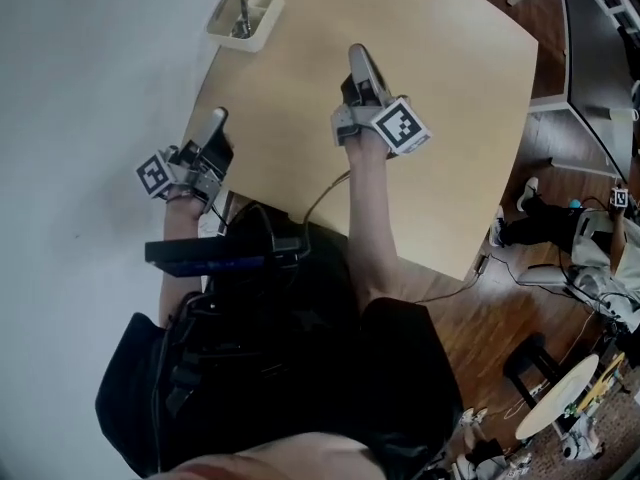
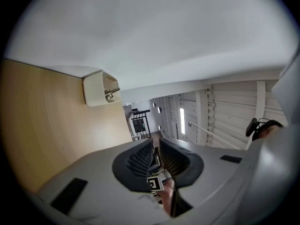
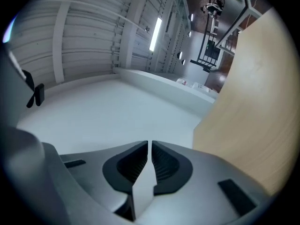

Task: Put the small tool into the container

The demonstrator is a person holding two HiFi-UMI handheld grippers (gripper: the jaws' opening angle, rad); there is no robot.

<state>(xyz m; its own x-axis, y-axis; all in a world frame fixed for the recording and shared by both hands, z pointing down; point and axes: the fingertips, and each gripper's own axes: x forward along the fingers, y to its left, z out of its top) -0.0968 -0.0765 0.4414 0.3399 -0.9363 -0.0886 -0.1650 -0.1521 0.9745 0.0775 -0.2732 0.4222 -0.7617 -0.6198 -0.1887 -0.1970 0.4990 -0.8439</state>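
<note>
A cream container [image 1: 245,13] stands at the table's far left corner, with a small metal tool [image 1: 242,20] upright inside it. The left gripper view shows the same container [image 2: 101,89] ahead, the tool [image 2: 111,95] poking from its mouth. My left gripper [image 1: 218,118] hovers at the table's left edge, well short of the container. Its jaws [image 2: 156,149] stand together with only a thin slit and hold nothing. My right gripper [image 1: 357,56] is over the middle of the wooden table [image 1: 430,118], to the right of the container. Its jaws [image 3: 150,146] are nearly touching and empty.
A thin cable [image 1: 325,193] trails over the table's near edge. Right of the table are a dark desk [image 1: 600,58], another person's legs [image 1: 545,223], a black stool [image 1: 530,363] and a round white stand [image 1: 560,398]. White floor lies left of the table.
</note>
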